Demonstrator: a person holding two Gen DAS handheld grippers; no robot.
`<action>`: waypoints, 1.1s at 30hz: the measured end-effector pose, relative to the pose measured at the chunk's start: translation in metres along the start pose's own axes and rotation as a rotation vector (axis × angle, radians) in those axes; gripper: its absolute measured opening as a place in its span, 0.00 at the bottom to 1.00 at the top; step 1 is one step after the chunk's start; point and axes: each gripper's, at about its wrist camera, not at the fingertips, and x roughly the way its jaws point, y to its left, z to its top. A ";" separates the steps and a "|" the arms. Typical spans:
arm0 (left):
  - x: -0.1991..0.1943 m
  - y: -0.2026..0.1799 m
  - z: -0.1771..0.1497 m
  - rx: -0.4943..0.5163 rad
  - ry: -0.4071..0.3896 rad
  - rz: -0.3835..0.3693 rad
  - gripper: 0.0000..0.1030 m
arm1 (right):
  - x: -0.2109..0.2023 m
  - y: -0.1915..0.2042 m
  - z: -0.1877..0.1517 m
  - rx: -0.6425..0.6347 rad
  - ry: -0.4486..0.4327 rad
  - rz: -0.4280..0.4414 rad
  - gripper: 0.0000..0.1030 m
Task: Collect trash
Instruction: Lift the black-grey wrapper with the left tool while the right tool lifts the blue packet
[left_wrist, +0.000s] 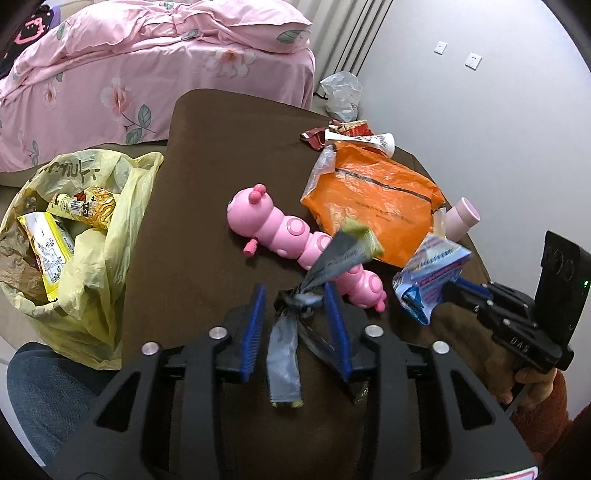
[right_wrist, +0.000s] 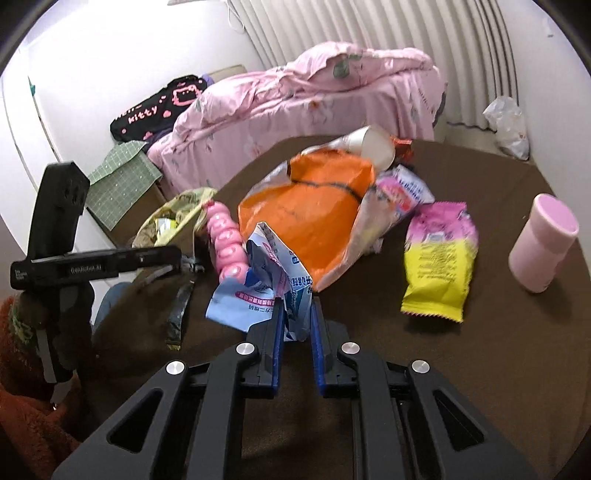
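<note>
A twisted grey foil wrapper (left_wrist: 284, 347) hangs between the blue pads of my left gripper (left_wrist: 295, 290), which stand apart and do not press on it; it droops over the brown table (left_wrist: 221, 147). My right gripper (right_wrist: 297, 308) is shut on a crumpled blue-and-white wrapper (right_wrist: 258, 273), also visible in the left wrist view as the blue-and-white wrapper (left_wrist: 428, 269). A yellow plastic bag (left_wrist: 122, 192) with several wrappers inside sits open at the table's left edge. An orange bag (left_wrist: 369, 199), a yellow-and-pink snack packet (right_wrist: 436, 266) and a paper cup (right_wrist: 369, 144) lie on the table.
A pink caterpillar toy (left_wrist: 266, 218) lies mid-table just beyond the left gripper. A pink cup (right_wrist: 539, 240) lies on its side at the right. A bed with pink bedding (left_wrist: 147, 74) stands behind. A person's knee in jeans (left_wrist: 44, 391) is beside the yellow bag.
</note>
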 end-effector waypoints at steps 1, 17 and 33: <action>0.000 -0.001 0.000 0.003 0.000 0.001 0.34 | -0.002 0.000 0.001 0.001 -0.007 -0.005 0.13; -0.003 -0.036 -0.019 0.350 0.071 0.066 0.45 | -0.023 -0.010 -0.002 0.021 -0.049 -0.061 0.13; -0.038 -0.033 0.006 0.247 -0.069 0.053 0.21 | -0.050 0.010 0.011 -0.057 -0.121 -0.074 0.13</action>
